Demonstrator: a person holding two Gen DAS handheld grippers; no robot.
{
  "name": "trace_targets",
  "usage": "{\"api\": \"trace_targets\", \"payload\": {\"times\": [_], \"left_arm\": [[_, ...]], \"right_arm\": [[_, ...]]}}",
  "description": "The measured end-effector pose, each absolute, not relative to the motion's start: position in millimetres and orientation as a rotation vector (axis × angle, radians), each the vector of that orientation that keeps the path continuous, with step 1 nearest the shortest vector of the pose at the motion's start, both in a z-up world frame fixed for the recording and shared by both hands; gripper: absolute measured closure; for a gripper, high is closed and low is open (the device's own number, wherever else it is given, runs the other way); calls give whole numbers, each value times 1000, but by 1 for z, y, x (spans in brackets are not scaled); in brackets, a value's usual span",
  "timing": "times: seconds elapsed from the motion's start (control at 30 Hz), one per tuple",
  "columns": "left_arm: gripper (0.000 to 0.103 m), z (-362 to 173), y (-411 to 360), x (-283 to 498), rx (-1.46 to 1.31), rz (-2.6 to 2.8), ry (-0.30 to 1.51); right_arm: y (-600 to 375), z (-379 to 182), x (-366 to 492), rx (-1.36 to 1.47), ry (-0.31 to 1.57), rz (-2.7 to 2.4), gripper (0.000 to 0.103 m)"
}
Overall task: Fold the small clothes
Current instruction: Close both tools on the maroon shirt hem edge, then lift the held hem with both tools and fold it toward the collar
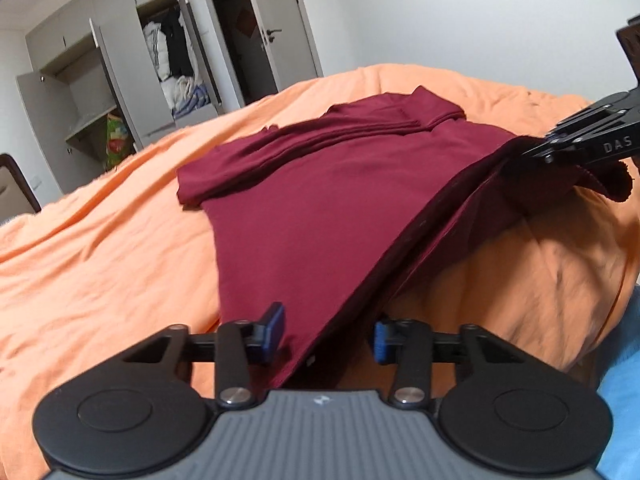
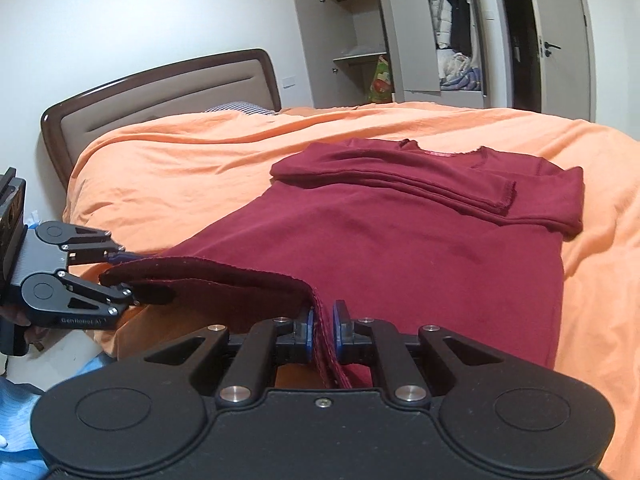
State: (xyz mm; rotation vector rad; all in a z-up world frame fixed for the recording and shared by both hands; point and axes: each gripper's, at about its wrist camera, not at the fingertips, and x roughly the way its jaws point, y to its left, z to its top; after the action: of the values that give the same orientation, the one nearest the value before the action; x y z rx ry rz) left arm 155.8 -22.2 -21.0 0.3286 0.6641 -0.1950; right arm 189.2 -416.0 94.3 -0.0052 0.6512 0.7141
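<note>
- In the right wrist view, the left tool [image 2: 120,276] is showing at the left edge, its fingers meeting around the lifted hem corner of the dark red shirt [image 2: 420,248].
- At the bottom centre of that view, the right tool [image 2: 323,334] is gripping the other hem corner, with the doubled edge of cloth passing between its blue pads [image 2: 340,330].
- The shirt is lying across the middle of the orange bedspread [image 2: 180,160], its neckline pointing to the far side and its sleeves folded over the chest.
- A padded headboard [image 2: 160,92] is standing at the upper left, and an open wardrobe [image 2: 400,40] is filling the upper right.
- In the left wrist view, the left tool [image 1: 328,334] is sitting at the bottom centre with its blue pads wide apart; the raised shirt edge is running between them, and I cannot tell from here whether they are pinching it.
- The right tool [image 1: 544,146] is entering at the right edge of that view, clamped on the hem.
</note>
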Motion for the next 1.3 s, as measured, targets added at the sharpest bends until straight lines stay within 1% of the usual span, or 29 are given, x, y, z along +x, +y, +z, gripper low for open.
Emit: {"api": "trace_targets", "payload": {"times": [0.07, 0.1, 0.13, 0.17, 0.2, 0.23, 0.27, 0.37, 0.43, 0.5, 0.67, 0.77, 0.8, 0.83, 0.87, 0.9, 0.93, 1.03, 1.3], "left_arm": [[75, -22, -15, 154, 328, -185, 670], [85, -23, -13, 152, 328, -181, 669], [91, -24, -12, 150, 324, -175, 664], [94, -24, -10, 148, 314, -170, 655], [97, -22, -8, 147, 294, -165, 647], [98, -20, -5, 147, 265, -161, 639], [98, -17, -3, 148, 235, -157, 629], [99, -9, 2, 154, 182, -146, 609], [99, -3, 3, 160, 170, -145, 599], [99, 4, 3, 166, 165, -151, 588], [99, 18, 2, 178, 169, -166, 557], [99, 25, 1, 181, 169, -165, 546], [99, 26, 2, 181, 171, -161, 543], [99, 26, 1, 180, 173, -158, 542], [99, 26, 1, 178, 175, -154, 541], [99, 25, 0, 176, 178, -148, 540], [99, 24, -1, 175, 181, -143, 540], [100, 25, -3, 165, 179, -124, 520], [100, 45, -2, 125, 144, -88, 350]], "right_arm": [[-417, 93, 187, -9, 646, 708, 93], [-418, 92, 184, -13, 641, 707, 92], [-418, 91, 181, -21, 639, 706, 88], [-418, 91, 178, -29, 638, 703, 86], [-418, 90, 174, -44, 637, 698, 80], [-417, 88, 168, -67, 639, 692, 75], [-417, 87, 163, -88, 643, 691, 72], [-418, 83, 148, -138, 645, 692, 60], [-418, 80, 138, -179, 628, 684, 47], [-415, 75, 130, -240, 616, 670, 44], [-405, 55, 115, -454, 569, 569, 44], [-407, 48, 107, -541, 521, 526, 48], [-409, 47, 106, -559, 504, 511, 58], [-410, 46, 103, -586, 485, 488, 73], [-411, 46, 102, -608, 470, 467, 80], [-413, 45, 102, -614, 462, 452, 91], [-416, 47, 102, -603, 451, 443, 96], [-427, 59, 96, -538, 385, 406, 99], [-443, 99, 80, -447, 178, 315, 100]]}}
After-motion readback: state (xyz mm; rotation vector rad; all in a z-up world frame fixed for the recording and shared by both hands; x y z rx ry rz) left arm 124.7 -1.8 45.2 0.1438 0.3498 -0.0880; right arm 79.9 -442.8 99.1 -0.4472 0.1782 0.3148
